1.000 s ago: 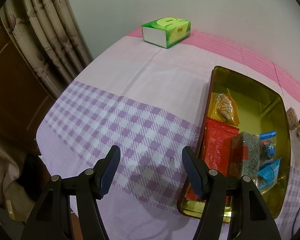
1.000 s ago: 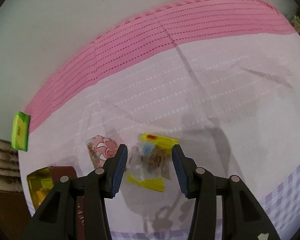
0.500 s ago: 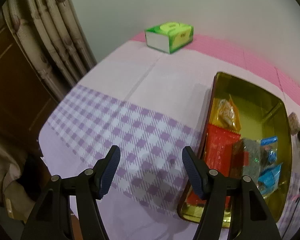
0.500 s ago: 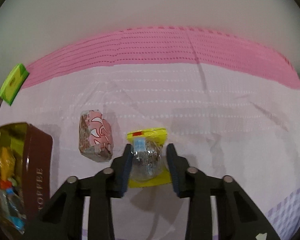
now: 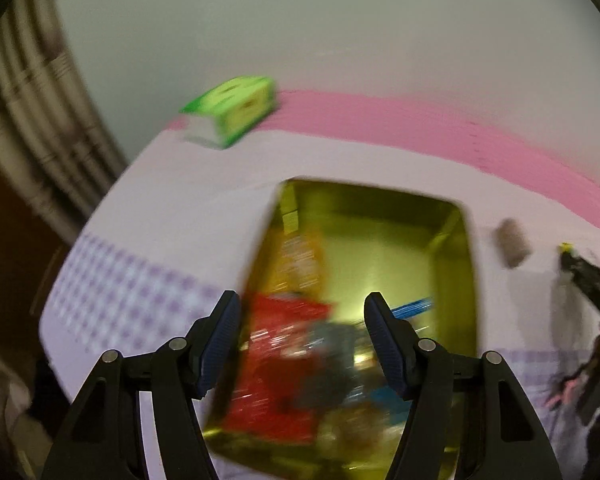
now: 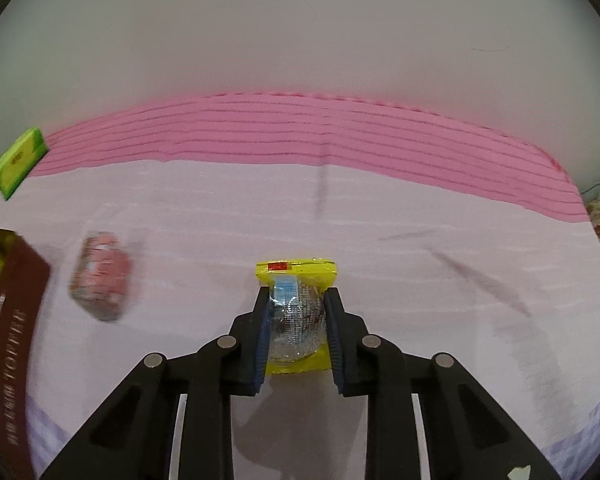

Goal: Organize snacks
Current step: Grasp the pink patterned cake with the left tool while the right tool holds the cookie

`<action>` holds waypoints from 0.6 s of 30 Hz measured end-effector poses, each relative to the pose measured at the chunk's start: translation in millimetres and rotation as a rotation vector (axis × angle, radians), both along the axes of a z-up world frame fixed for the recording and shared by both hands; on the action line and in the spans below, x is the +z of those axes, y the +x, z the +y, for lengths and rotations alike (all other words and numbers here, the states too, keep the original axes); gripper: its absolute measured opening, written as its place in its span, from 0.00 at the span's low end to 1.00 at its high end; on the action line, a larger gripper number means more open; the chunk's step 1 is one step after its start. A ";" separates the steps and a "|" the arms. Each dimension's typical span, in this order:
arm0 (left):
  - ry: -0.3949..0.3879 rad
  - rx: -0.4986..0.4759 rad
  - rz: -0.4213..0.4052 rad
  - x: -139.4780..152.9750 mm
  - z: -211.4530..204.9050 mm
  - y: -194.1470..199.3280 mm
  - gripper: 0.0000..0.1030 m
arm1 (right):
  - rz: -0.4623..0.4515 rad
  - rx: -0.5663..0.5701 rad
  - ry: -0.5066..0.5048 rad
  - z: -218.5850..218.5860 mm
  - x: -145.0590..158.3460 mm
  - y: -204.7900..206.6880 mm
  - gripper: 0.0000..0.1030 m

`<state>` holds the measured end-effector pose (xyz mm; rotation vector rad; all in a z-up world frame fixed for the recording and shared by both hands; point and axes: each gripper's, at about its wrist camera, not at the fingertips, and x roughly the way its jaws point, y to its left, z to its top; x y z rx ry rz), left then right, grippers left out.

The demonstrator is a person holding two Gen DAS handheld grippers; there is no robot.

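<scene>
Two tongs [image 6: 296, 320] pinching yellow snack packet [image 6: 296, 276].

Black plastic left gripper [image 5: 302, 338], right gripper [image 6: 296, 320], blue ribbed jaws, silver pivot screws

A home room: a surface [image 6: 380, 240] under pink and purple-checked cloth, pleated curtains [image 5: 40, 120] at its left edge, a green tissue box [image 5: 232, 110] at its far left corner.
</scene>
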<state>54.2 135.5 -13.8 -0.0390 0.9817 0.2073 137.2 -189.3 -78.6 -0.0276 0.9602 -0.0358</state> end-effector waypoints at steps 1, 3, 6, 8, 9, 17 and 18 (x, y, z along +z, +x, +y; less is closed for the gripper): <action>-0.017 -0.029 -0.001 1.6 -12.1 6.5 0.63 | -0.005 -0.005 -0.008 -5.2 -0.2 -0.5 0.22; -0.047 -0.074 -0.005 3.8 -32.0 16.5 0.63 | -0.015 -0.014 -0.008 -18.1 -0.6 -1.6 0.22; -0.084 -0.140 -0.004 3.4 -64.8 34.1 0.63 | -0.023 -0.035 -0.011 -36.0 -1.4 -3.5 0.22; -0.084 -0.164 -0.005 1.8 -81.4 42.3 0.63 | -0.019 -0.042 -0.006 -42.8 -2.8 -2.1 0.22; -0.083 -0.182 -0.004 0.5 -90.5 46.7 0.63 | -0.021 -0.043 0.001 -46.2 -4.3 -3.1 0.22; -0.077 -0.278 0.033 -16.1 -145.8 80.9 0.63 | -0.040 -0.032 0.028 -54.5 -5.7 -13.8 0.22; -0.079 -0.280 0.038 -18.3 -149.5 84.2 0.63 | -0.040 -0.032 0.028 -53.1 -6.0 -12.5 0.22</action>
